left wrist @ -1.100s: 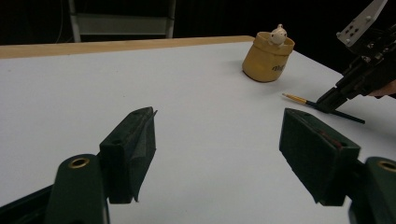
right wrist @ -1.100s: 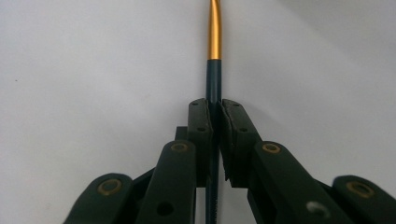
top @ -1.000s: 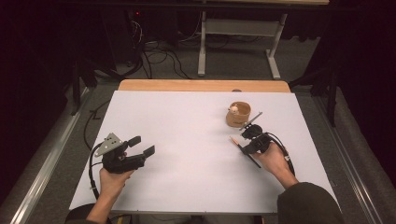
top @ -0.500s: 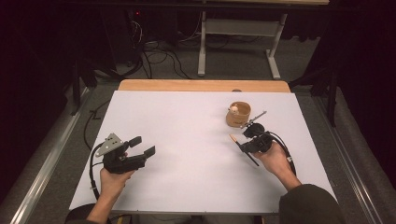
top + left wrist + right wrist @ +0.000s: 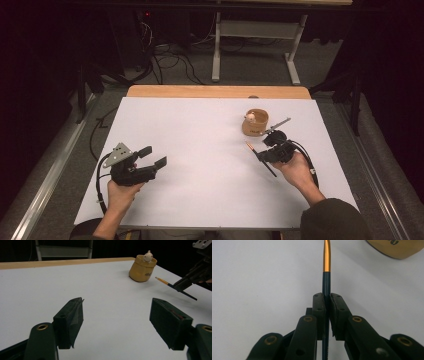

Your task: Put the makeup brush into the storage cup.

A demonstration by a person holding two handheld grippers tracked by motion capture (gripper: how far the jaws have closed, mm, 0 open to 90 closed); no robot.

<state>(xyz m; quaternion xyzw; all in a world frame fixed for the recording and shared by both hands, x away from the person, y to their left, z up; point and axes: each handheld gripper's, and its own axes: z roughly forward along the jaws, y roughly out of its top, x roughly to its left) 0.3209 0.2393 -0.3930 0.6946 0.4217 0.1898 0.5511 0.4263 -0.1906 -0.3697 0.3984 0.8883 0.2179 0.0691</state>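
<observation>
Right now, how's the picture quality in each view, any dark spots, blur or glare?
High view: white table evenly lit, surroundings dark. Left gripper view: near jaws soft, yellow cup sharper, black background. Right gripper view: brush in the right gripper is sharp, its orange band glinting, tip bent by the lens.

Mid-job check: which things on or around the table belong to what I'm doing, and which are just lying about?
In the job:
- paintbrush, clamped by the right gripper
- tan cup with a small figure on its rim

Just about:
- left gripper, open, holding nothing
- cables on the floor
- desk frame behind the table
</observation>
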